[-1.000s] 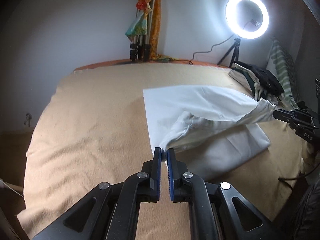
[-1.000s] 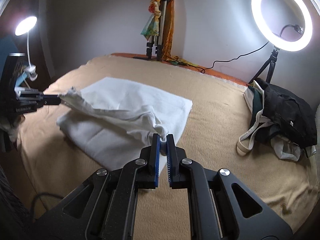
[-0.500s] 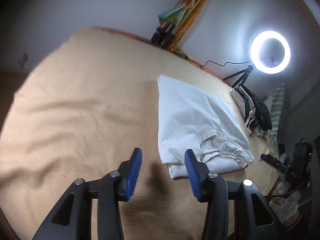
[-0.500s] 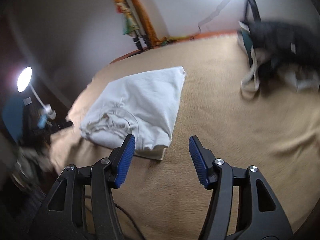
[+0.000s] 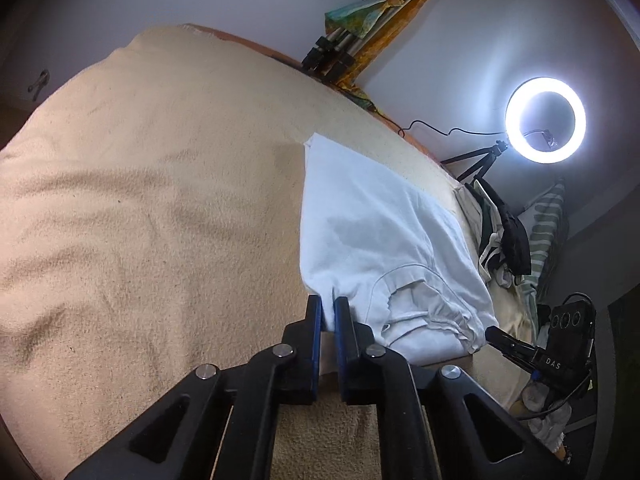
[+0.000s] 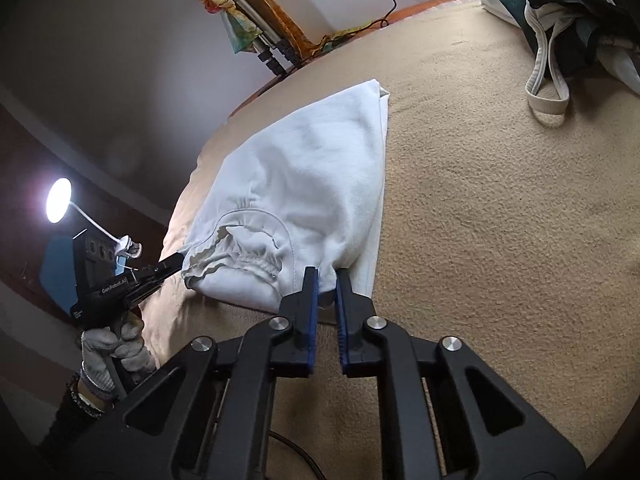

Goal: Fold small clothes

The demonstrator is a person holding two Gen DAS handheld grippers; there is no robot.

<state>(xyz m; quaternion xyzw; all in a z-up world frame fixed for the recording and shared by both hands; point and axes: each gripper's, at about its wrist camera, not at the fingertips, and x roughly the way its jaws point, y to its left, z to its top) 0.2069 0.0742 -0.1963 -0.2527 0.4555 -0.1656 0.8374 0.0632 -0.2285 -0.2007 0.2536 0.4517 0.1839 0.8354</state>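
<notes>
Garment, white, small, folded into a long panel; lies flat on tan blanket at the near edge of the bed, elastic waistband puckered and facing the near end. Left gripper, blue-padded, clamped on the near left corner of the garment, cloth pinched between nearly closed jaws. Right gripper, same build, clamped on the near right corner, a tuck of white fabric caught between the pads. Left gripper also visible from the right wrist view, tip touching the waistband end, held by gloved hand. Blanket wrinkled in soft ridges to the left of the garment. Pile of dark and pale clothes on the bed's far right side, well apart from the garment. Ring light on small tripod, lit, near the wall behind the pile. Folded tripod draped with patterned scarf leaning against the wall. Gooseneck lamp, lit, beside the bed's left side.
</notes>
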